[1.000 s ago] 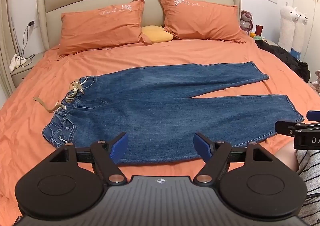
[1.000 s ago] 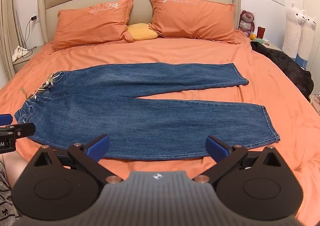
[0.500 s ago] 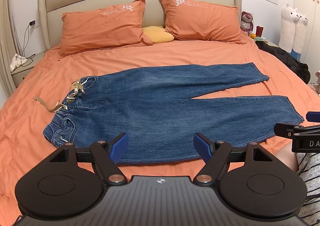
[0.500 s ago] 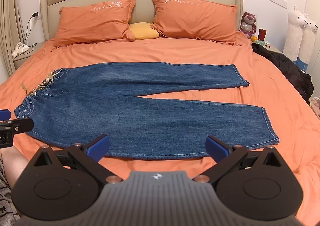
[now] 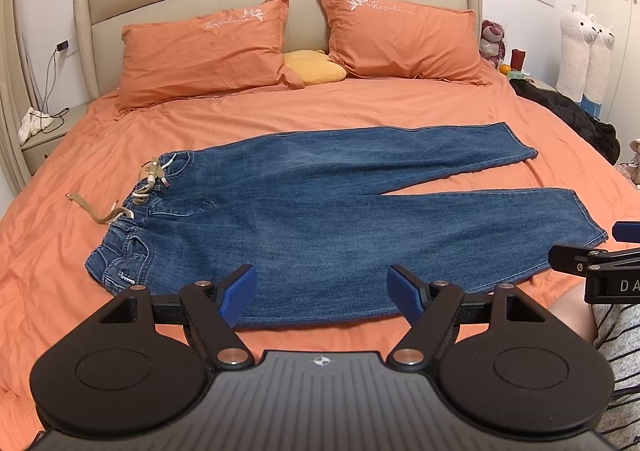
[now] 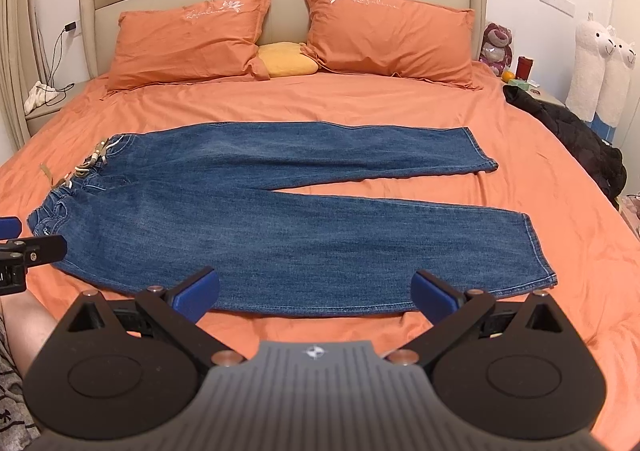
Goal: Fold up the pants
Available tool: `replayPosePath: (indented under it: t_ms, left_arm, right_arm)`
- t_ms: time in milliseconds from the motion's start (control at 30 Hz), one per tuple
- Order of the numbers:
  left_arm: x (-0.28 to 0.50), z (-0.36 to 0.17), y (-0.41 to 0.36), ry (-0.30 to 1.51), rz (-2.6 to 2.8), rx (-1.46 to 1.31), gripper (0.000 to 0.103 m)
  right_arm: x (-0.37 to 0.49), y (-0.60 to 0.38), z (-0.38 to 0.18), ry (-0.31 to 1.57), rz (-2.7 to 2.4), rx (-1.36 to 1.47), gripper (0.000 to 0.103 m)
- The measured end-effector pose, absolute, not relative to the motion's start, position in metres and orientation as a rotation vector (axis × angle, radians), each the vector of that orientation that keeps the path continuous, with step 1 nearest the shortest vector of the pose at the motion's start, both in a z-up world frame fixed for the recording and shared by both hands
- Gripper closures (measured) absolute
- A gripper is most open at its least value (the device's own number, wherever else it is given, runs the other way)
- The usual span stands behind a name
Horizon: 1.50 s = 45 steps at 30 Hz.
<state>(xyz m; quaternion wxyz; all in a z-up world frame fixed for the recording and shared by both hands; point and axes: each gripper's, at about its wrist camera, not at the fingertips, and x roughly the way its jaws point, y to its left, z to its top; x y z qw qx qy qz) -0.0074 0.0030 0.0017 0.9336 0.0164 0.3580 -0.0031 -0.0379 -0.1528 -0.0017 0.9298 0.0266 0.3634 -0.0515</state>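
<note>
Orange bedding covers the bed (image 5: 360, 123), and nothing is folded yet. Left tool (image 5: 322, 291) and right tool (image 6: 316, 293) hover at the near edge, both wide open and empty. Beyond them the jeans (image 6: 280, 219) lie flat, waistband left, legs splayed rightward. Every fold remains.
</note>
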Motion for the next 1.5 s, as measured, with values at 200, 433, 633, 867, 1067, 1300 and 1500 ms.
replayPosePath:
  t_ms: [200, 433, 633, 867, 1067, 1300, 1500]
  left_arm:
    - [-0.006, 0.000, 0.002, 0.735, -0.009, 0.036, 0.016]
    - [-0.005, -0.001, 0.000, 0.739, -0.009, 0.037, 0.016]
    - [-0.002, -0.004, -0.004, 0.744, -0.017, 0.042, 0.016]
    - [-0.003, -0.005, -0.007, 0.747, -0.019, 0.043, 0.016]
    - [-0.004, -0.006, -0.008, 0.752, -0.023, 0.040, 0.016]
    - [-0.002, -0.006, -0.007, 0.754, -0.021, 0.037, 0.016]
    - [-0.002, -0.006, -0.006, 0.757, -0.020, 0.037, 0.016]
  right_arm:
    - [-0.037, -0.156, -0.001, 0.749, -0.108, 0.063, 0.005]
    - [-0.038, -0.156, -0.001, 0.749, -0.108, 0.063, 0.005]
    - [-0.038, -0.156, 0.000, 0.745, -0.107, 0.071, 0.005]
    - [-0.039, -0.154, -0.001, 0.745, -0.103, 0.078, 0.005]
    - [-0.042, -0.152, -0.001, 0.743, -0.092, 0.083, 0.005]
    - [-0.043, -0.148, 0.000, 0.741, -0.088, 0.087, 0.005]
    - [-0.044, -0.149, 0.001, 0.745, -0.089, 0.091, 0.005]
